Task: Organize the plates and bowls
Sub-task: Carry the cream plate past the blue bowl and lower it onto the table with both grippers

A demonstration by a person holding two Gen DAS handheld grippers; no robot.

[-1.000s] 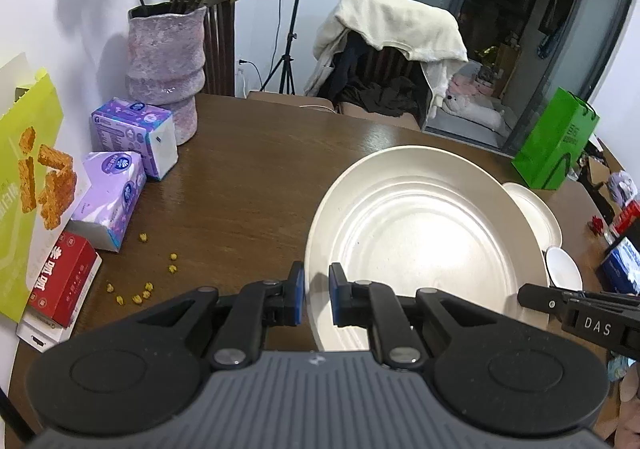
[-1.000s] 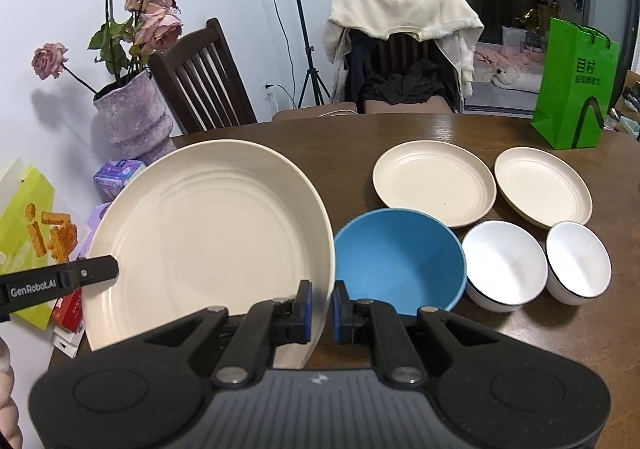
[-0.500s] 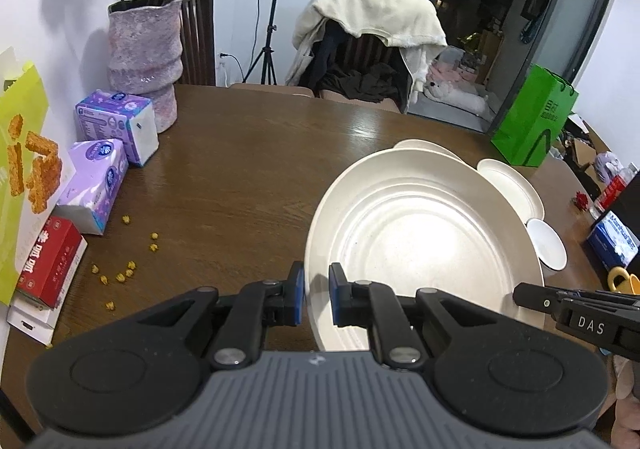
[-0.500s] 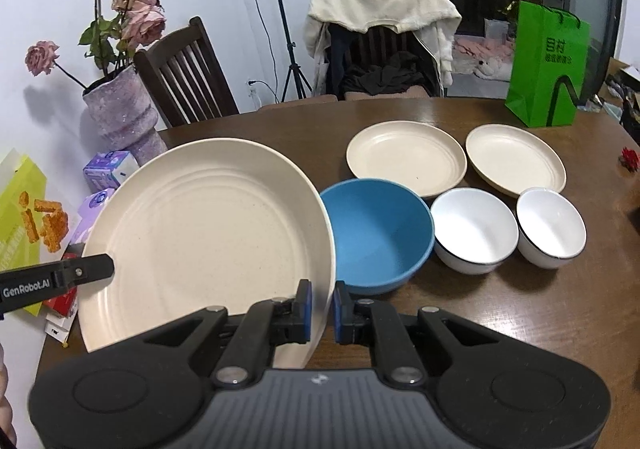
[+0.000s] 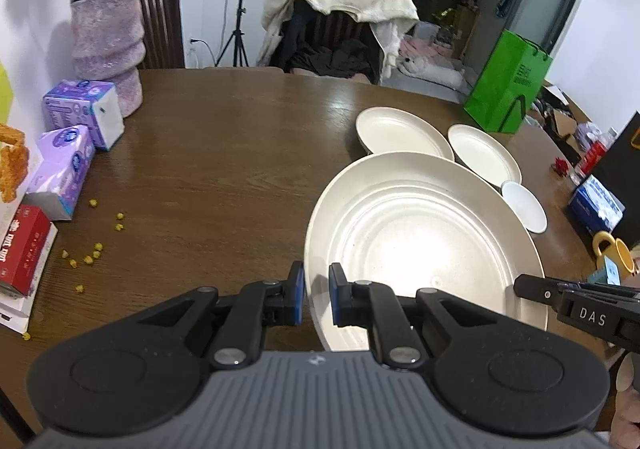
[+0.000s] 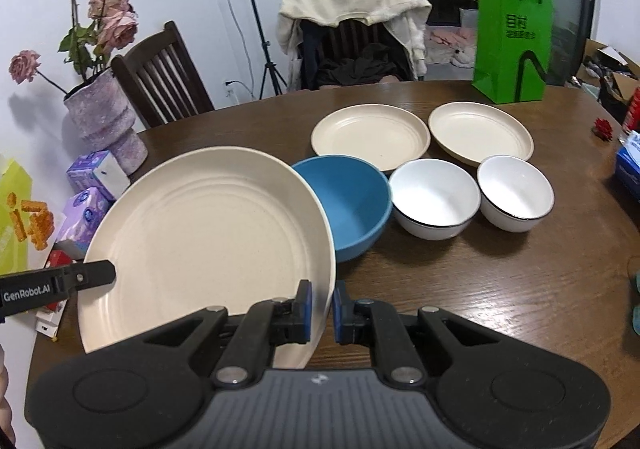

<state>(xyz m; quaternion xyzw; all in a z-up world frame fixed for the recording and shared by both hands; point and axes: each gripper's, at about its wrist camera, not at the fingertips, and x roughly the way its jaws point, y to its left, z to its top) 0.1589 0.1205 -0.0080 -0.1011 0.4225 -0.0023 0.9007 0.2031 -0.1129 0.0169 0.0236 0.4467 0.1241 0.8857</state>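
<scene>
Both claws, the left gripper [image 5: 316, 299] and right gripper [image 6: 320, 313], are clamping opposite rims of an empty large cream plate [image 6: 208, 245], while an empty blue bowl [image 6: 352, 205] is sitting just beyond the right claw.

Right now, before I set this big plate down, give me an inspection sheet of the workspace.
Surface: brown wooden table, bare in front of the bowls.
Job's things: large cream plate held tilted, overlapping the blue bowl in view; two white bowls; two smaller cream plates behind them.
Clutter: tissue packs, red box, yellow crumbs, green bag.
Grippers: left gripper and right gripper each shut on the large plate's rim, on opposite sides.
Cables: one wall cord beside the tripod.
Surroundings: vase of roses, chair draped with clothes.
</scene>
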